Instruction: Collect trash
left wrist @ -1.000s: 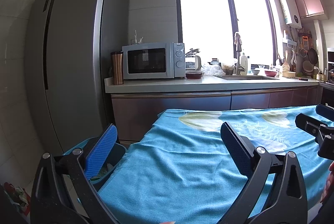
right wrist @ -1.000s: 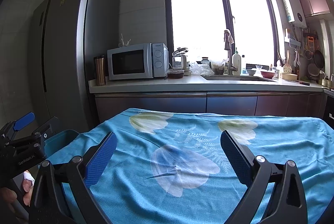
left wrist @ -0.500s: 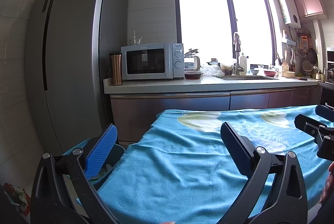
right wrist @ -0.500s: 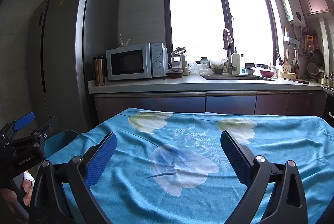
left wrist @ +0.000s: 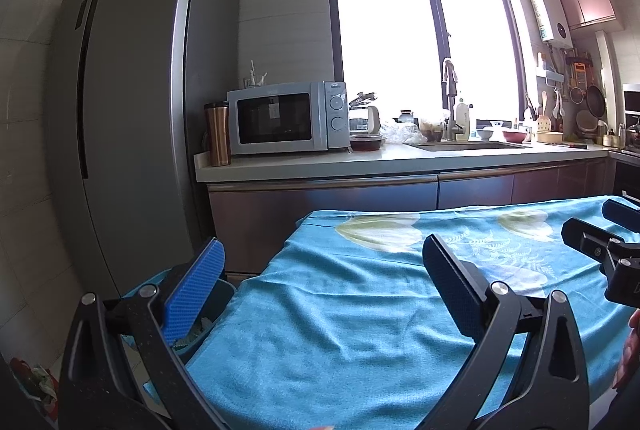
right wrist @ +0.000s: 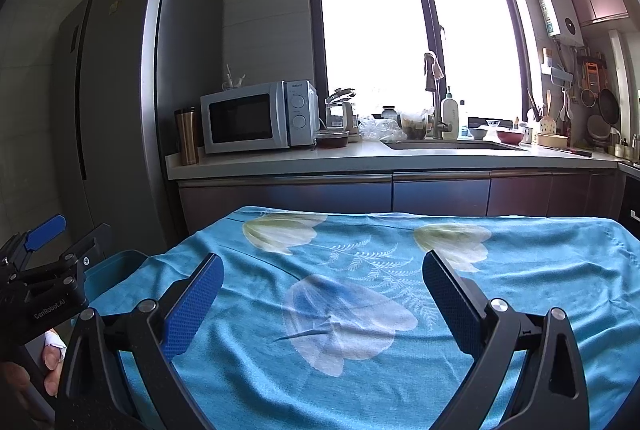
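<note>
My left gripper (left wrist: pixel 324 270) is open and empty, held above the left end of a table under a blue flowered cloth (left wrist: pixel 360 310). Just past that end, lower down, stands a teal bin (left wrist: pixel 222 294) with some pale scraps of trash (left wrist: pixel 192 334) inside. My right gripper (right wrist: pixel 320 294) is also open and empty, over the middle of the cloth (right wrist: pixel 520 290). No loose trash shows on the cloth. Each gripper appears in the other's view: the right gripper (left wrist: pixel 596 220) at the right edge, the left gripper (right wrist: pixel 72 236) at the left beside the bin (right wrist: pixel 116 266).
A tall grey fridge (left wrist: pixel 132 133) stands left of the bin. Behind the table runs a kitchen counter (left wrist: pixel 400 161) with a microwave (left wrist: pixel 280 117), a copper tumbler (left wrist: pixel 218 133) and a sink. Something red and green lies on the floor (left wrist: pixel 36 382). A hand (right wrist: pixel 48 362) holds the left gripper.
The left wrist view has drifted very slightly. Both grippers stay open and empty, and nothing on the table has moved.
</note>
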